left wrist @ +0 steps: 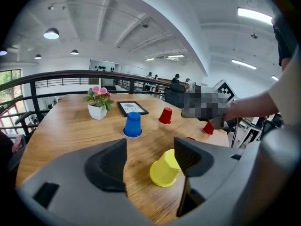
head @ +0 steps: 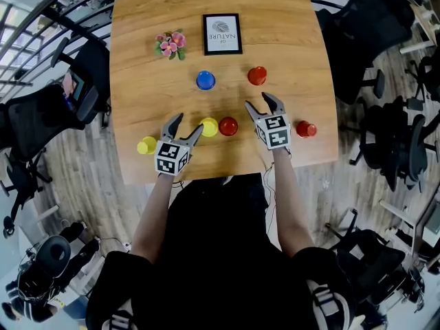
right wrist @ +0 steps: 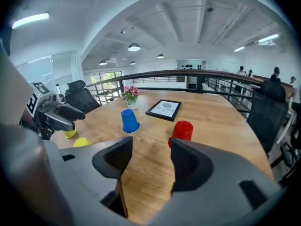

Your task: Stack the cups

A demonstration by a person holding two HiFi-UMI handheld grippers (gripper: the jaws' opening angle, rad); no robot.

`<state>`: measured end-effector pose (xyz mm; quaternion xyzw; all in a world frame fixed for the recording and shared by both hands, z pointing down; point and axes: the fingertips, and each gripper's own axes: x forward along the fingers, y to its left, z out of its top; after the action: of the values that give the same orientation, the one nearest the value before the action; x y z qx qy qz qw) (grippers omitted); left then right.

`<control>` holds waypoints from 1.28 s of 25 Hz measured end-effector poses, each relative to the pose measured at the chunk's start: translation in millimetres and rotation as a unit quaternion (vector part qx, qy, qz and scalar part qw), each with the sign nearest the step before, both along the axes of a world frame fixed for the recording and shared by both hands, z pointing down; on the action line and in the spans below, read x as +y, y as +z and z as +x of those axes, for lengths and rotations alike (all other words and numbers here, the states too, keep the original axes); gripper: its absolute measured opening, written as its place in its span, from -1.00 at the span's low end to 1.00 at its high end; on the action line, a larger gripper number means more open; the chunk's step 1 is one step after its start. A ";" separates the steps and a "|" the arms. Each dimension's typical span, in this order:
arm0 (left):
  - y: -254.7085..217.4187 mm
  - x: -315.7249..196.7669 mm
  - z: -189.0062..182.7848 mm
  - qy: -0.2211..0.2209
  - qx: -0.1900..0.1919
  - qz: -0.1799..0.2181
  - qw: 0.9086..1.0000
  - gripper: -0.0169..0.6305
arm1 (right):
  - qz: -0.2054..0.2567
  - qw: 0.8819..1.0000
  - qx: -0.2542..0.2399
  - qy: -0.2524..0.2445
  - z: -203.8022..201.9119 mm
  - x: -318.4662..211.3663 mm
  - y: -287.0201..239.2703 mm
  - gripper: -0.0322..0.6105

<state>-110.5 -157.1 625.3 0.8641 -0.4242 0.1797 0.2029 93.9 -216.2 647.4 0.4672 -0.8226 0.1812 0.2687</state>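
Several upside-down cups stand on the wooden table [head: 137, 53]: a blue cup [head: 205, 80], a red cup [head: 257, 75], a yellow cup [head: 209, 126] touching a red one [head: 228, 126], another yellow [head: 146, 145] at the left edge and another red [head: 306, 128] at the right. My left gripper [head: 187, 126] is open, and the middle yellow cup [left wrist: 165, 168] sits just beyond its right jaw, untouched. Open and holding nothing, my right gripper [head: 261, 103] points toward the far red cup [right wrist: 182, 131], with the blue cup [right wrist: 129, 121] off to its left.
A framed picture [head: 222, 34] and a small pot of pink flowers [head: 170, 45] stand at the table's far side. Office chairs [head: 41, 115] and a curved railing [left wrist: 56, 76] surround the table. The table's near edge runs just under both grippers.
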 end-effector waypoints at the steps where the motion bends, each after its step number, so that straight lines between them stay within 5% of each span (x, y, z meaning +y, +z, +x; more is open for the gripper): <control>1: 0.1 -0.4 -1.2 -0.003 0.001 -0.001 1.000 0.04 | -0.001 1.000 0.002 -0.001 1.1 -3.5 -0.5 -0.06; 32: 24.5 -39.3 -2.1 -0.038 -0.018 -0.055 0.998 0.04 | -0.032 0.999 0.013 0.005 30.8 -98.9 38.4 -0.06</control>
<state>-112.6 -196.4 649.7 0.8314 -0.4500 0.2104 0.2490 124.8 -315.0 685.8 0.4650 -0.8105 0.2028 0.2929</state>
